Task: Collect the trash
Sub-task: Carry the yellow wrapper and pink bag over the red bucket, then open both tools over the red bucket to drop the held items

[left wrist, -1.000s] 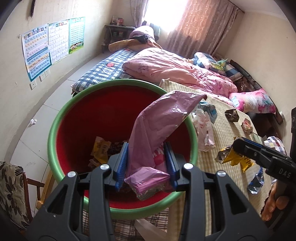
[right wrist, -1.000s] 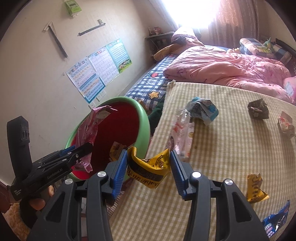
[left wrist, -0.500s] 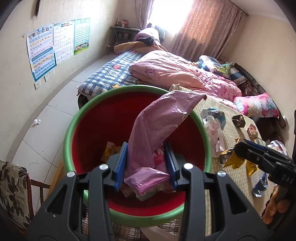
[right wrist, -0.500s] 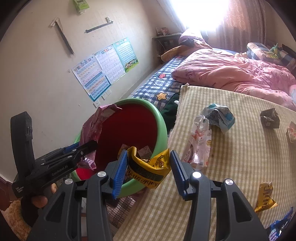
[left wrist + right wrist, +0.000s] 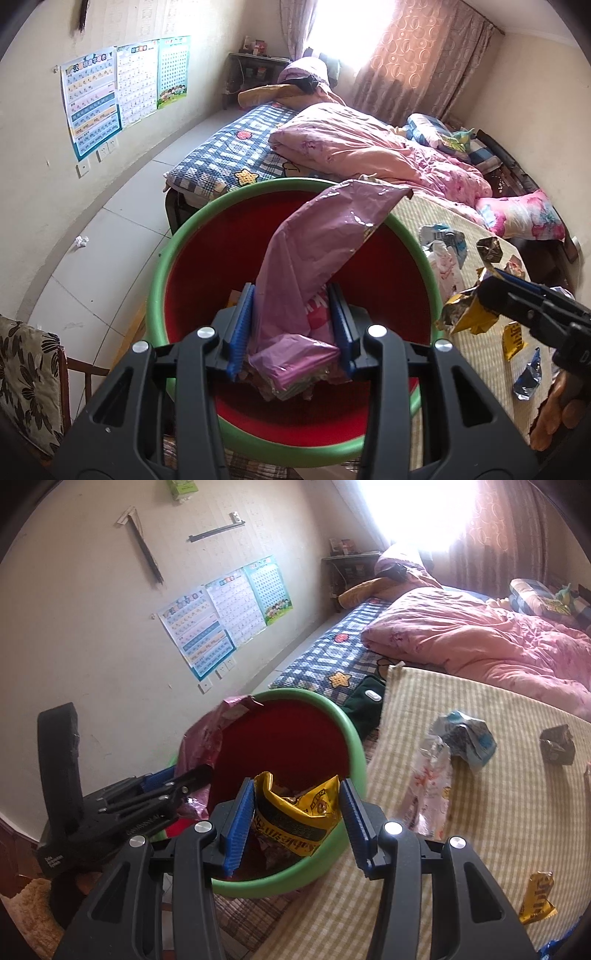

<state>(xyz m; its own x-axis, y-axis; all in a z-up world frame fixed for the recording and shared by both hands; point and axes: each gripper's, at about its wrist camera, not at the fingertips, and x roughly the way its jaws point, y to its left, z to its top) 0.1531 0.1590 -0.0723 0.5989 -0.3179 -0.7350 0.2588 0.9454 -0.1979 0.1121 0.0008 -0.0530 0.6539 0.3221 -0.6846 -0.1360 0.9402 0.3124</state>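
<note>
A round bin with a green rim (image 5: 192,236) (image 5: 351,734) and red inside stands beside the bed. My left gripper (image 5: 291,325) is shut on a long pink plastic bag (image 5: 325,236), which hangs over the bin's mouth. My right gripper (image 5: 297,816) is shut on a crumpled yellow snack wrapper (image 5: 299,819) and holds it over the bin's near rim. The left wrist view shows that wrapper (image 5: 465,314) at the bin's right edge. In the right wrist view the left gripper (image 5: 177,782) with the pink bag (image 5: 210,738) is over the bin's left side. Wrappers lie at the bottom of the bin.
On the striped mat (image 5: 480,775) lie a clear printed bag (image 5: 432,786), a blue-white wrapper (image 5: 465,734), a dark crumpled pack (image 5: 557,744) and a small yellow wrapper (image 5: 537,904). A pink quilt (image 5: 369,147) covers the far bed. A patterned chair (image 5: 26,376) stands at the left.
Both grippers have moved toward the bin with their loads. The yellow wrapper has passed from above the mat to above the bin's rim. The pink bag now hangs nearer the bin's middle.
</note>
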